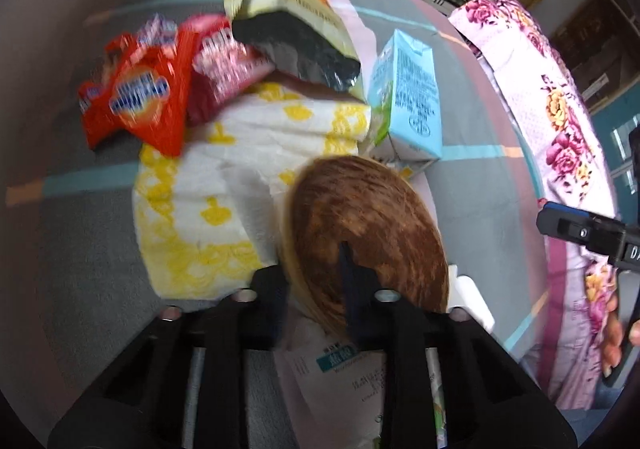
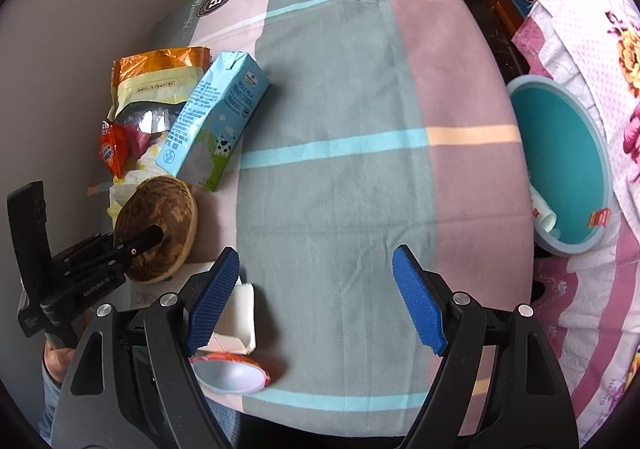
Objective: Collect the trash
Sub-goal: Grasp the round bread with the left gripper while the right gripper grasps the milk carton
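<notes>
My left gripper is shut on a round brown wooden disc, gripping its edge and holding it tilted above the table; it shows from outside in the right wrist view. Beyond it lie a white and yellow paper towel, a red snack wrapper, a pink wrapper, an orange and yellow foil bag and a blue milk carton. My right gripper is open and empty above the tablecloth. An orange-rimmed lid and a white box lie by its left finger.
A teal bin with some scraps inside stands off the table's right edge against a floral quilt. The striped tablecloth covers the table. A grey wall runs along the left. The right gripper's finger shows in the left wrist view.
</notes>
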### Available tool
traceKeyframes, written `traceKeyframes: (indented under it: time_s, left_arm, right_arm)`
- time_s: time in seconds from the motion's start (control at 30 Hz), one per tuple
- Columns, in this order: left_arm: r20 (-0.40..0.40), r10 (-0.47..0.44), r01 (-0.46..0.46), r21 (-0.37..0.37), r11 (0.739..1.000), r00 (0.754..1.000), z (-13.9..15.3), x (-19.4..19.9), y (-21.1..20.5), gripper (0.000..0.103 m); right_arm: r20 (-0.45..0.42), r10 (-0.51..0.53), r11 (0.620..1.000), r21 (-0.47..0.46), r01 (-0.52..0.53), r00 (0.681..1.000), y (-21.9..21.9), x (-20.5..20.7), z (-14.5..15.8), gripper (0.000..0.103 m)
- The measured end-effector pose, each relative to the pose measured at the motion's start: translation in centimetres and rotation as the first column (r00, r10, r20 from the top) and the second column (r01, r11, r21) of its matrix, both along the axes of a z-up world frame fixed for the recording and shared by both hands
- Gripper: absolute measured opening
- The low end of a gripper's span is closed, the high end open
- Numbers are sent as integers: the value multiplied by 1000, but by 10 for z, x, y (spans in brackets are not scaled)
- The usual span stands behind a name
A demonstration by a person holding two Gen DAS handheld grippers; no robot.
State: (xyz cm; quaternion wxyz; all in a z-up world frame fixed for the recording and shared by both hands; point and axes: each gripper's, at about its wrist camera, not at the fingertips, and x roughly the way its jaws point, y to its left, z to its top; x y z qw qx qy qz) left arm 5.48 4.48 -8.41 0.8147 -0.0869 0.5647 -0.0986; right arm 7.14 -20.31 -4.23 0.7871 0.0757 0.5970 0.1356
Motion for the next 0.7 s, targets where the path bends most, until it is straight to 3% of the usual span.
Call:
traceKeyframes:
  time_s: [0.13,0.5,0.6,0.67,0.7]
  left_arm:
    - [36,-27,27,-9,1000,999,7,-2,8,11]
    - [33,-16,19,-81,997,999,-1,-1,40,13]
    - [24,3,-1,-101,995,1000,-3,-5,50,27]
    - [16,26,-24,-120,993,1000,-3,-12,60,45]
    - [16,34,-32,-128,991,999,-3,-16,64,48]
  right_arm:
    - [-2,8,1000,-9,-8,1000,11,10,3,75]
    - [-10,111,994,12,-111,994,81,65,8,75]
    - [-19,124,992,6,-124,992,102,80,2,75]
    - [-30,125,992,-2,-125,992,111,87,-4,75]
    - [-38,121,993,0,-121,992,113,90,-7,75]
